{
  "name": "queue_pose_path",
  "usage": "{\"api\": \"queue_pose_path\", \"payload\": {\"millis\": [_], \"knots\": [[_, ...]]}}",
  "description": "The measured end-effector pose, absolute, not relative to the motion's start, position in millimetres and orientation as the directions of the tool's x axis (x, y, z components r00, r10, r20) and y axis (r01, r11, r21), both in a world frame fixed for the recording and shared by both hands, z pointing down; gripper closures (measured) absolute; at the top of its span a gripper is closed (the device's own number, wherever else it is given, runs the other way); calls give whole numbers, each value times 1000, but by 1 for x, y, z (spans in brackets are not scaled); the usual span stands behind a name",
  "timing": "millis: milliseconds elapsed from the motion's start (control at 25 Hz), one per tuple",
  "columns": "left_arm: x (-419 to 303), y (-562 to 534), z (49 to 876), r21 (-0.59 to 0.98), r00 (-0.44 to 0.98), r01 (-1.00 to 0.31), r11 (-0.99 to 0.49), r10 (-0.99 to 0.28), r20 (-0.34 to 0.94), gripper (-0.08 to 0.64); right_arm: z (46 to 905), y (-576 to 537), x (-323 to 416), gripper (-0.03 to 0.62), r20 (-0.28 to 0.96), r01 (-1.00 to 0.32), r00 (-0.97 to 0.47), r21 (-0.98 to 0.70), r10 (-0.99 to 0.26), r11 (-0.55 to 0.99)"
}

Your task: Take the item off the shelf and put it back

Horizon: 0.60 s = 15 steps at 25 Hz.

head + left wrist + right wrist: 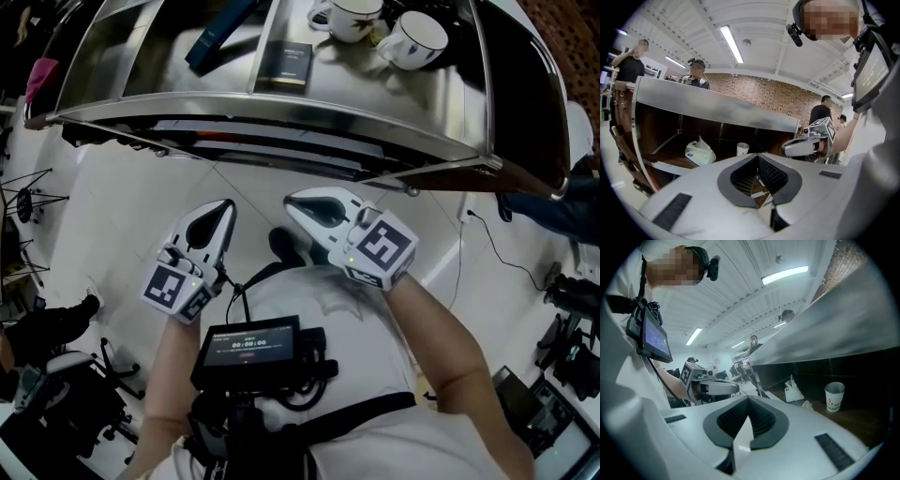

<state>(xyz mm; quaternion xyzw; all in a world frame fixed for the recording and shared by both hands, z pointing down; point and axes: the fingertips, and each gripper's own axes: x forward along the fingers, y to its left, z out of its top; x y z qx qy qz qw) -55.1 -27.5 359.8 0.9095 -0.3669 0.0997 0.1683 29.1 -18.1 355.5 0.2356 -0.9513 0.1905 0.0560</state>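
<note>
1. Nearest the person, the white left gripper (pixel 221 214) and the white right gripper (pixel 302 204) hang side by side below the front edge of the silver metal shelf unit (pixel 281 120). Both point toward 12 o'clock. Each has its jaws clenched together with nothing between them.
2. Next out, on the dark brown lower board (pixel 865 420), stand a white printed paper cup (pixel 834 397) and a white crumpled packet (pixel 792 391). I cannot tell which is the task's item, though the cup seems likelier. It stands upright, its long axis vertical, at about 2 o'clock from the right jaws and 11 o'clock from the left jaws, apart from both. It looks larger in the right gripper view, so the right hand is probably nearer. Those jaws would have to open before any reach.
3. Farthest, on the unit's top tier, sit white ceramic mugs (pixel 412 37), a flat black box (pixel 286 66) and a long blue box (pixel 217 33).
4. Only the head view shows that top tier. Only the gripper views look beneath it to the cup and packet.
</note>
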Motion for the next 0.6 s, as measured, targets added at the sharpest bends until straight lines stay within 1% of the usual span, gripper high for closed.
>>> {"api": "queue_pose_path", "payload": {"millis": [80, 280, 600], "knots": [[-49, -29, 358, 239, 711, -701, -672, -631, 310, 554, 358, -21, 31, 588, 199, -468, -884, -341, -424, 816], [-45, -35, 361, 181, 686, -721, -669, -654, 318, 554, 366, -33, 29, 588, 204, -464, -886, -348, -417, 815], [-54, -41, 383, 198, 639, -768, -610, -704, 310, 554, 393, -41, 12, 588, 261, -436, -896, -365, -359, 823]]}}
